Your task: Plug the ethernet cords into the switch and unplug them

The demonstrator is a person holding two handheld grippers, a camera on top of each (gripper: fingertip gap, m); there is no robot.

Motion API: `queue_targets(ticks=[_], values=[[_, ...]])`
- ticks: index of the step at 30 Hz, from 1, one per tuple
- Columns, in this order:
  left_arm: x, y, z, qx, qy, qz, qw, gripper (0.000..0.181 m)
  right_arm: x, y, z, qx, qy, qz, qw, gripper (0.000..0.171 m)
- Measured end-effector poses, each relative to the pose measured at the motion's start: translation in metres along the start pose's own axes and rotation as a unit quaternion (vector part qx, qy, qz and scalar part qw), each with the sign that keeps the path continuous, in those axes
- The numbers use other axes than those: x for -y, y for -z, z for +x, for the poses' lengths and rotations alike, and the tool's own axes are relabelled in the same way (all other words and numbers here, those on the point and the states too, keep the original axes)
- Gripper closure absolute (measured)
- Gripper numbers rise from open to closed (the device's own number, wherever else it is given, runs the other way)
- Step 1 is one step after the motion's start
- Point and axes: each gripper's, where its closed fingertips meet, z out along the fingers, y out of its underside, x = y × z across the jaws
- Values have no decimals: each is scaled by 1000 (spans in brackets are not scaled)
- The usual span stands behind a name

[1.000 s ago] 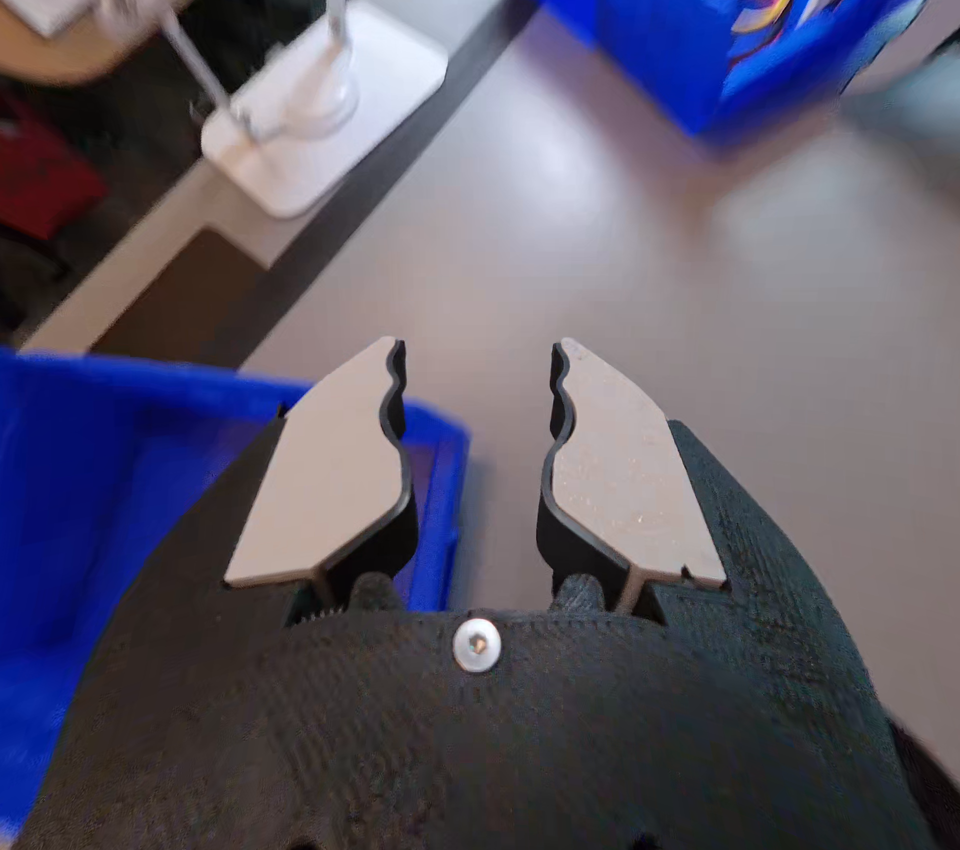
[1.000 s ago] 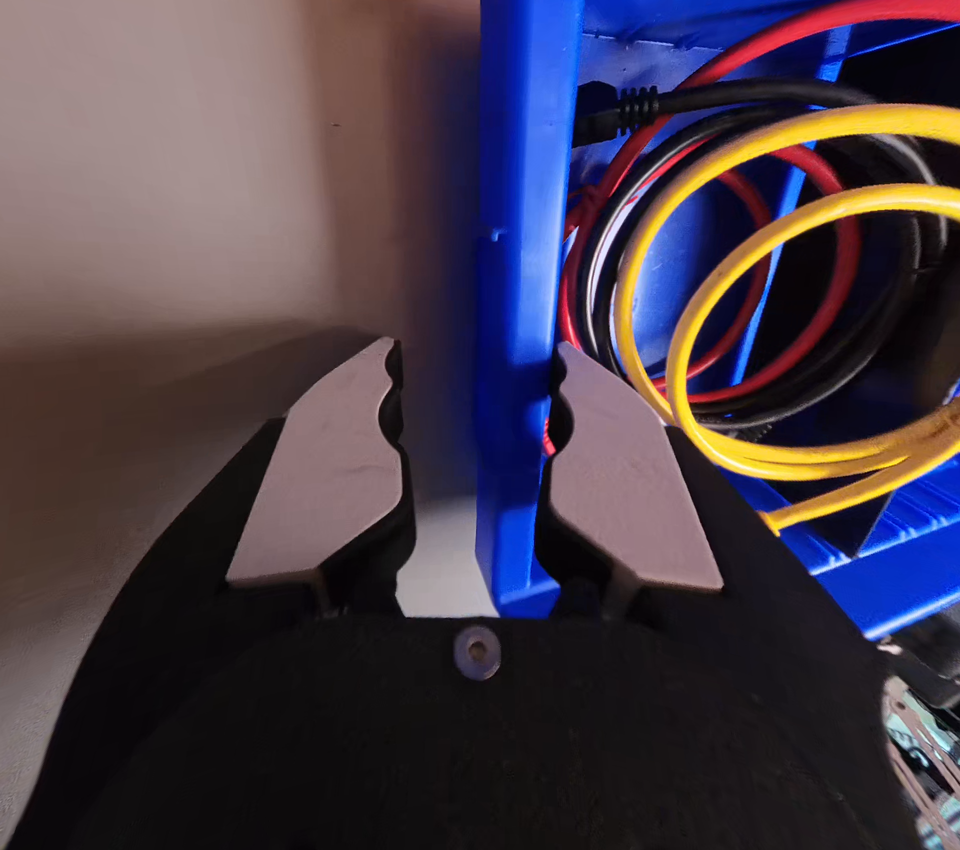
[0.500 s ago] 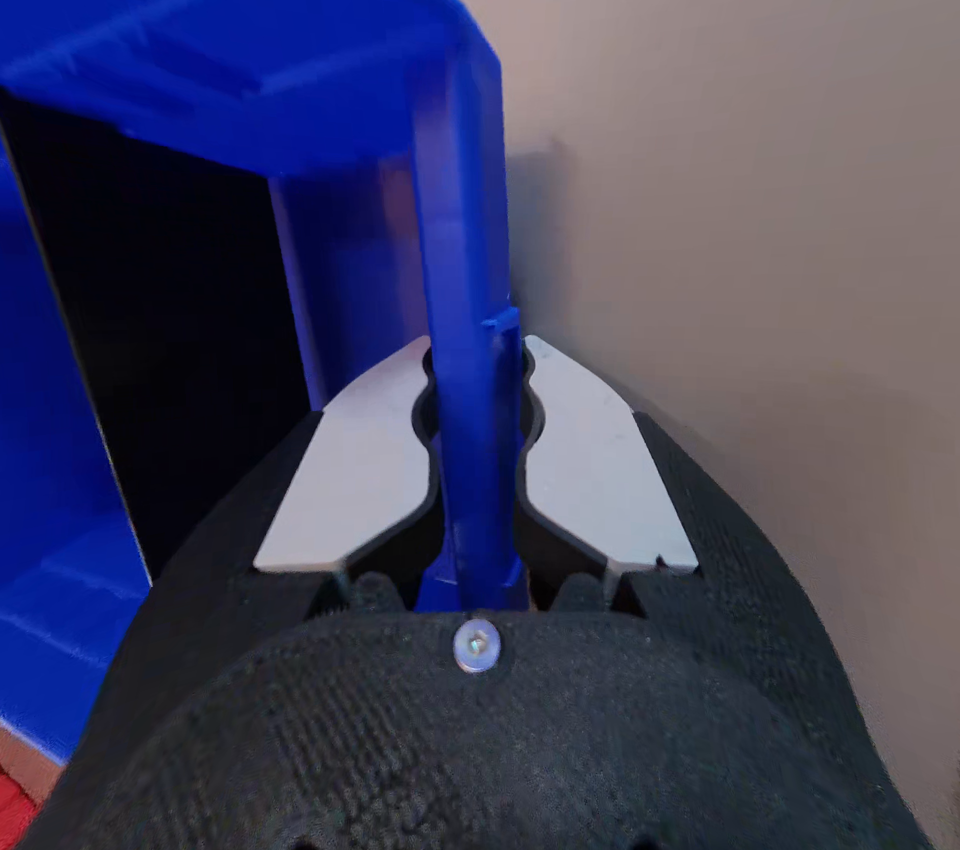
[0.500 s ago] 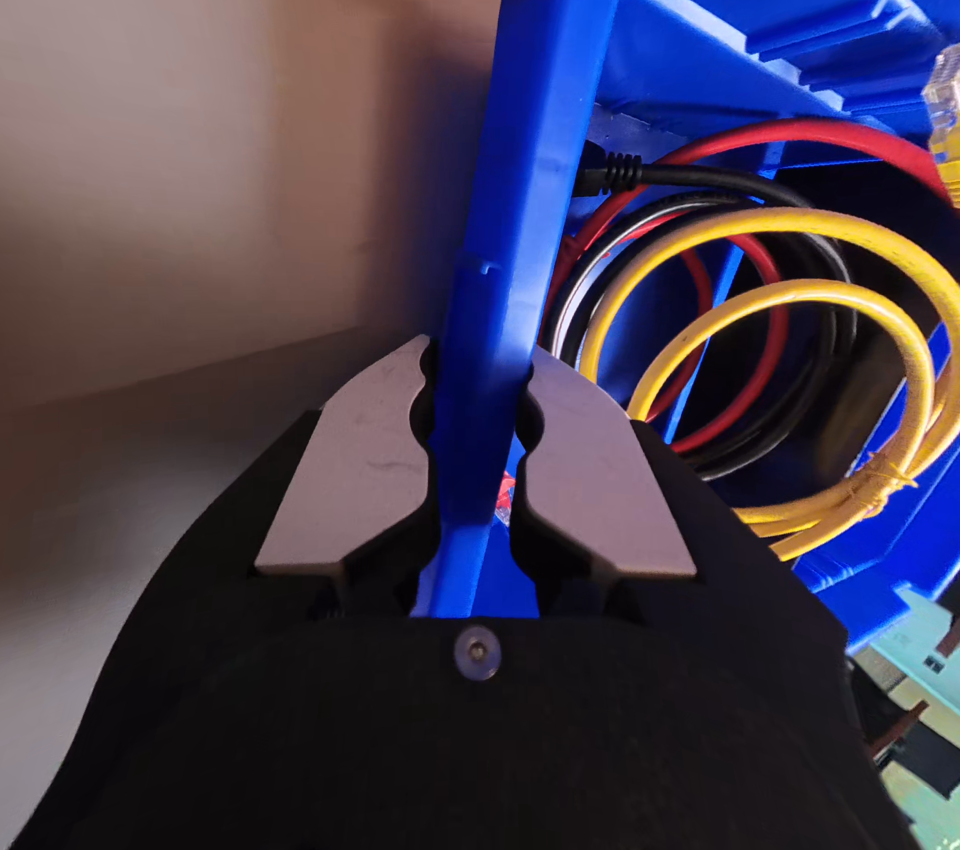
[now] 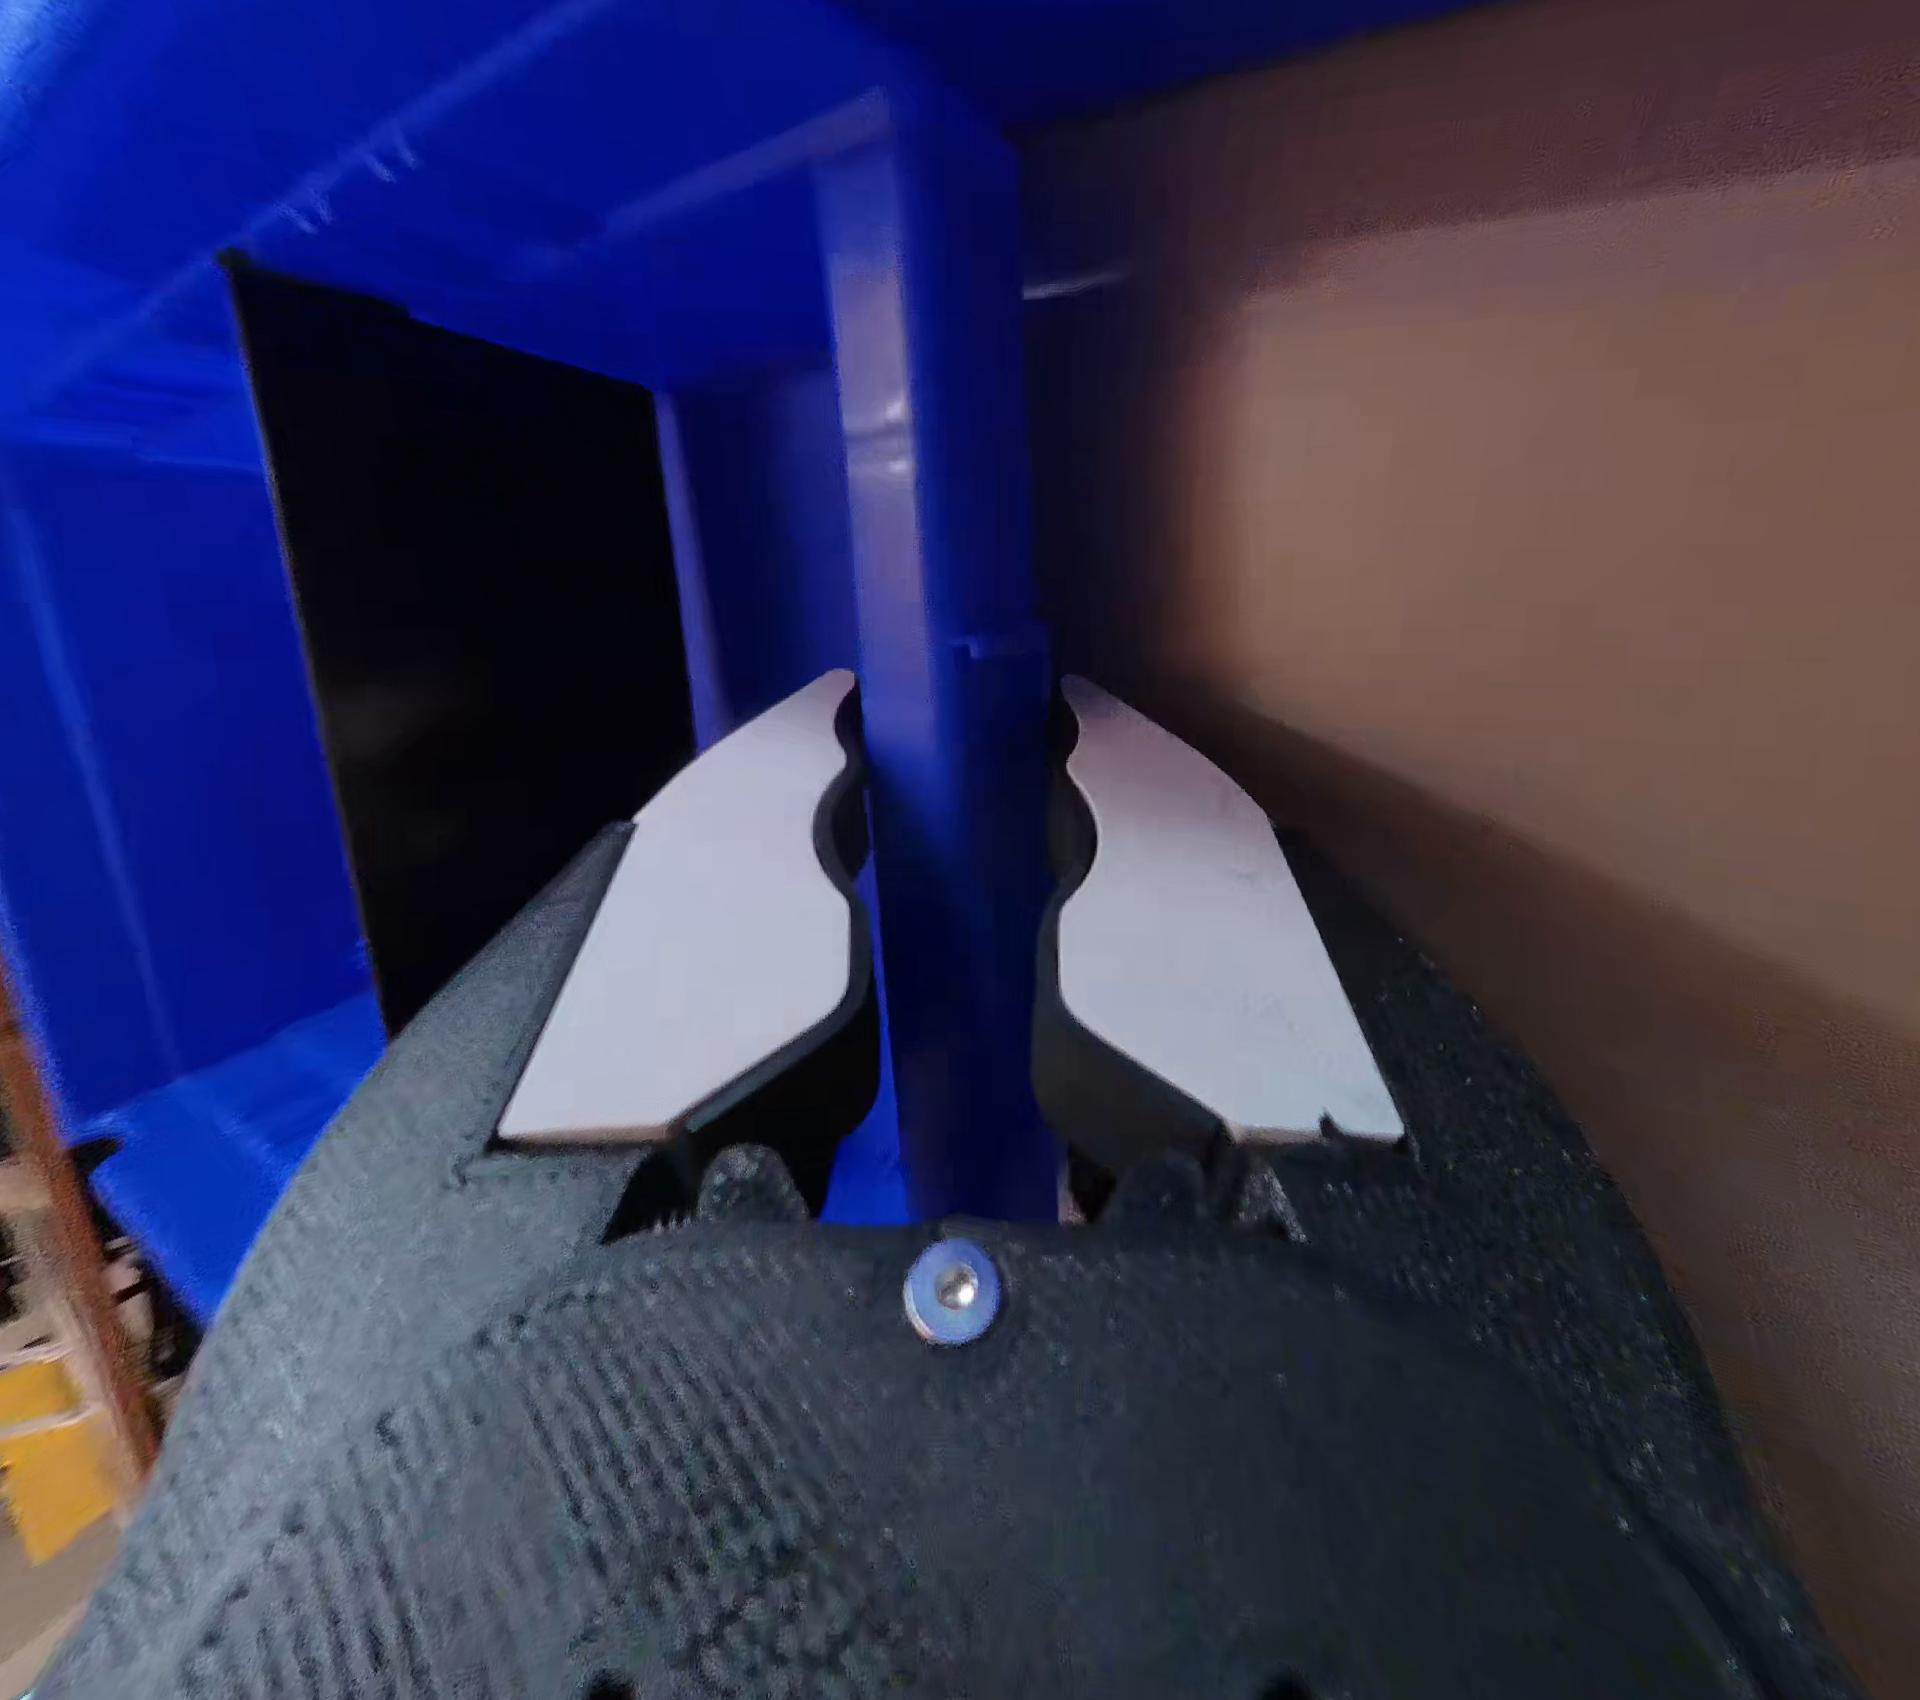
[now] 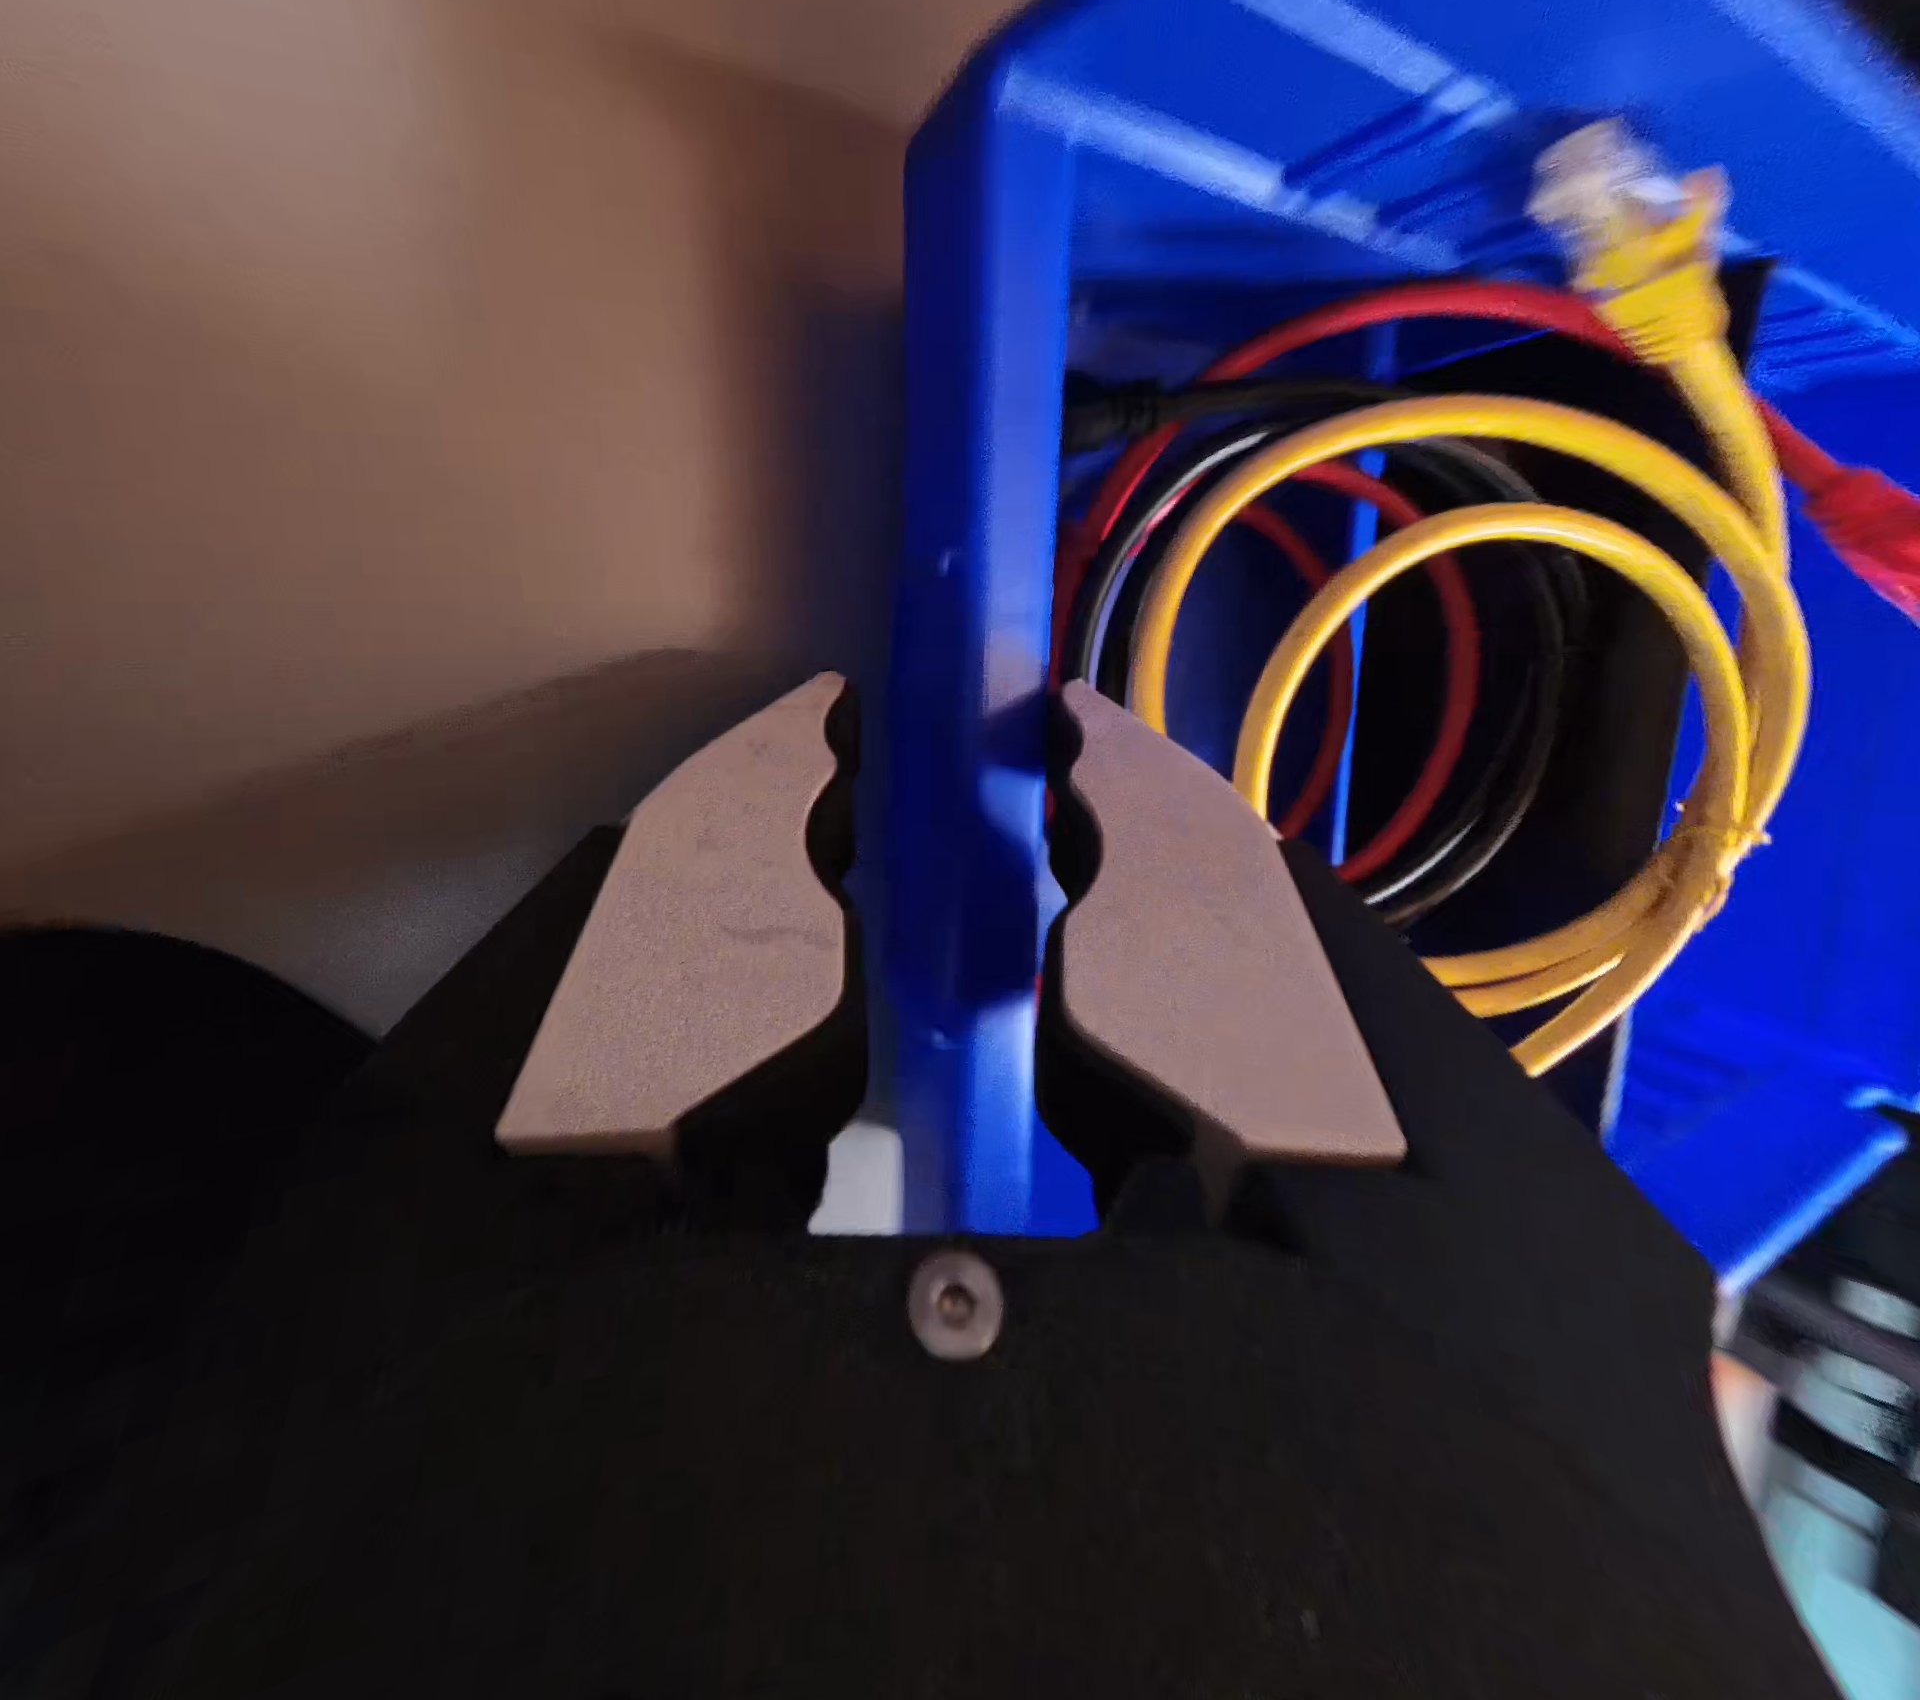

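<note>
Two claws clamped on blue bin walls: left claw (image 5: 958,694) on switch bin (image 5: 935,445), right claw (image 6: 951,694) on tilted cord bin (image 6: 982,424). Risk: yellow cord (image 6: 1496,570), red cord (image 6: 1382,320) spilling onto worktop (image 6: 416,300); thin rim slipping.

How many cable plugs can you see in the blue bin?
3: a yellow plug up top, a red plug at the right edge, a black plug by the bin wall. Others may be hidden.

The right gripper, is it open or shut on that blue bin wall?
Shut on it: the right gripper has both fingers pressed against the blue bin wall, one on each side.
</note>
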Motion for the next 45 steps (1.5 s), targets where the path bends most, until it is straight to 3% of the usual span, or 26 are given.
queue_targets(ticks=[3,6,10,13,17,20,22,25,29,33,39,42,45], values=[[6,14,-8,35,44,46,997,137,29,44,0,-27,-133,131,982,134],[22,49,-3,32,151,159,975,137,4,94,23,-136,-284,202,928,135],[65,87,37,-80,315,281,903,132,-79,118,32,-252,-456,198,830,123],[104,95,66,-141,410,339,835,124,-94,96,24,-242,-503,178,811,113],[126,72,67,-61,457,313,831,115,-85,63,39,-217,-531,177,800,110],[132,59,53,6,474,284,834,120,-88,48,52,-244,-530,175,793,122],[129,42,51,30,482,250,839,126,-92,55,59,-284,-528,182,779,137],[131,34,46,43,511,254,820,123,-103,60,59,-315,-532,171,767,161],[130,40,34,63,524,269,805,145,-107,64,60,-324,-536,162,763,164],[129,46,27,79,526,277,800,154,-96,83,56,-359,-507,166,765,164],[137,101,0,133,483,324,803,158,-65,131,67,-415,-469,201,753,164],[128,156,-20,181,462,346,796,161,-23,160,82,-423,-443,243,752,163],[94,214,-38,237,457,359,778,164,38,175,98,-411,-410,294,759,161]])
